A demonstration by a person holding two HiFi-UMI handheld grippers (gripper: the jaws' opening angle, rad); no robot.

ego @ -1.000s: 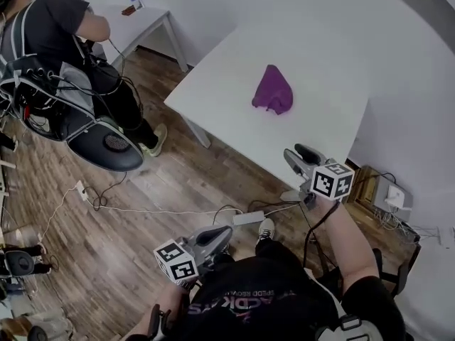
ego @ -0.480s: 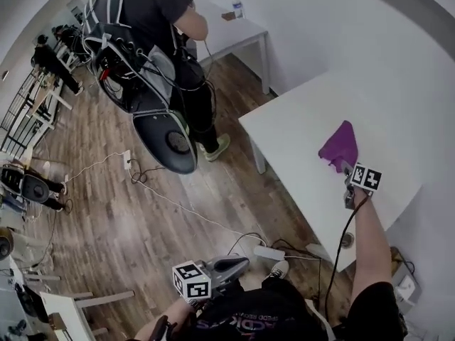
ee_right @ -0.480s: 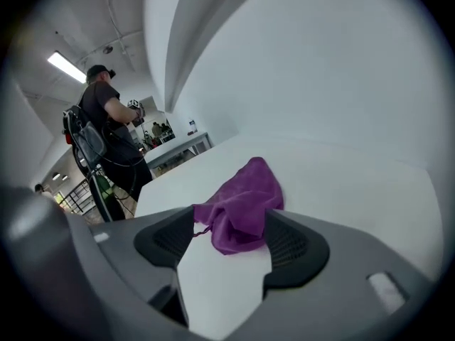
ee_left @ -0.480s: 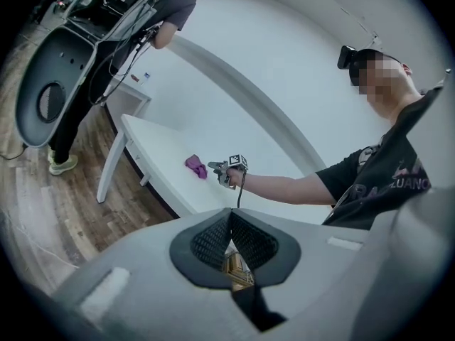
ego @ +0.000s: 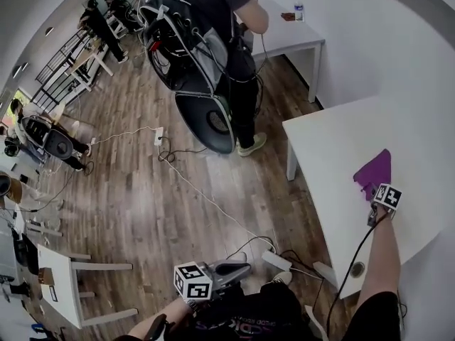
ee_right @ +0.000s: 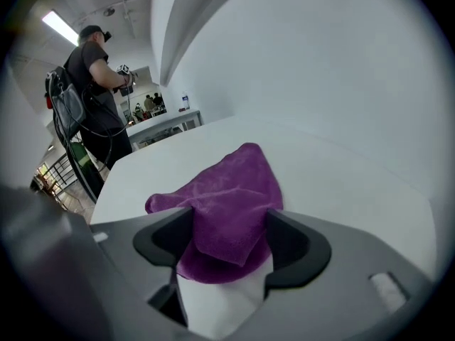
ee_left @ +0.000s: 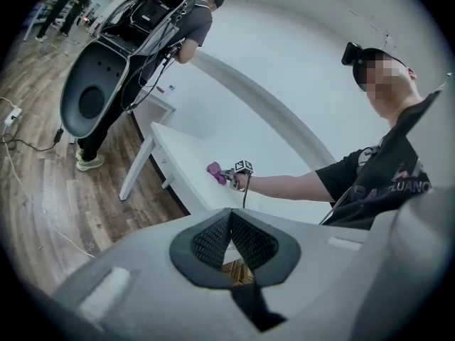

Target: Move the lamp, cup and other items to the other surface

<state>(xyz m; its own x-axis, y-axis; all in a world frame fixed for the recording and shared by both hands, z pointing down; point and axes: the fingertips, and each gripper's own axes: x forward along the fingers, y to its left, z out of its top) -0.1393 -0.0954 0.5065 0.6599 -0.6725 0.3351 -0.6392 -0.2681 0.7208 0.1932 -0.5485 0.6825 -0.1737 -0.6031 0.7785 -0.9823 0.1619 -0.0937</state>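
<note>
Head view: the right gripper (ego: 372, 190) meets the purple cloth (ego: 375, 170) on the white table (ego: 334, 148). Left gripper view: the left gripper (ee_left: 230, 215) is held off the table, its jaws together and empty. Right gripper view: the jaws, which have just been opening wide, straddle the cloth's near fold without pinching it. They likely need to sink deeper and gather more fabric before closing.

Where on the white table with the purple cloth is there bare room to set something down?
The white table is bare from the crumpled purple cloth out to every edge in view. Crowded only at the cloth: the right gripper has it between open jaws that have just been opening.
</note>
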